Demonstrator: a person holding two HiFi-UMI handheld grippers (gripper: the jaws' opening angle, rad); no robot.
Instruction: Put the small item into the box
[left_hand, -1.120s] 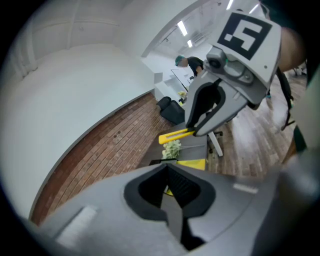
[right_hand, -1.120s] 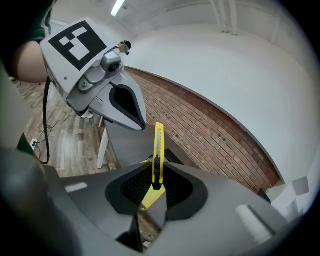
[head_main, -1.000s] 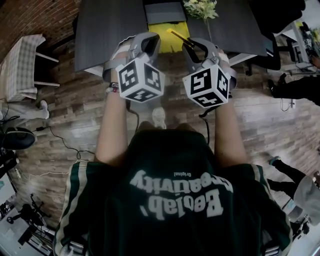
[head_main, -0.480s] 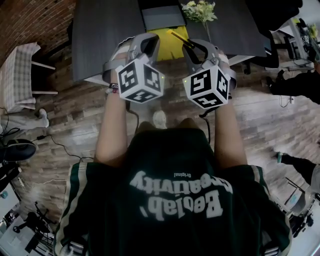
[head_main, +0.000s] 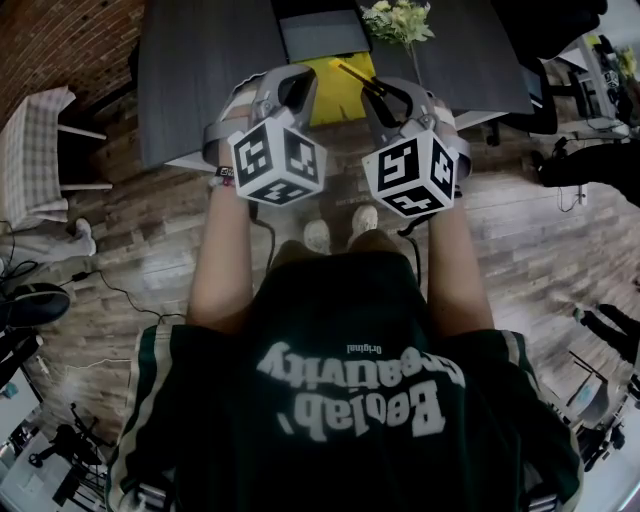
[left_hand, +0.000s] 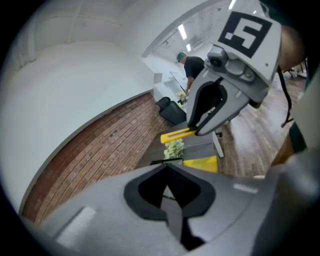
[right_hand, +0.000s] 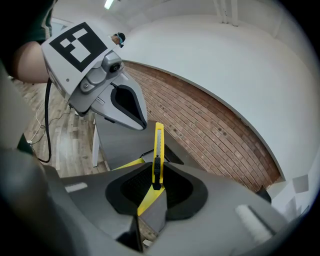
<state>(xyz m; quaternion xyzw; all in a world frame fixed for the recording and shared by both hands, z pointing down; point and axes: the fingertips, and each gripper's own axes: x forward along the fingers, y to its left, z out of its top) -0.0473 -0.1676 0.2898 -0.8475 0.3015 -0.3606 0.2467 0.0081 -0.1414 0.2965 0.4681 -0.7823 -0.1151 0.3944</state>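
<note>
Dark table (head_main: 200, 70), right gripper (head_main: 378, 95) clamping yellow utility knife (right_hand: 158, 142), left gripper (left_hand: 167, 167) closed, empty

Wood plank floor (head_main: 150, 230). Brick wall (head_main: 60, 30) at top left, plain white wall (right_hand: 225, 65) above the brick. Long dark table (head_main: 200, 70) with flowers (head_main: 400, 18) at its far end. Checked-cloth chair (head_main: 35, 135) at left. Ceiling strip lights (left_hand: 181, 31) on.

Bare dark table (head_main: 200, 70) lies left of the yellow box (head_main: 335, 78); flowers (head_main: 400, 20) crowd its right.
</note>
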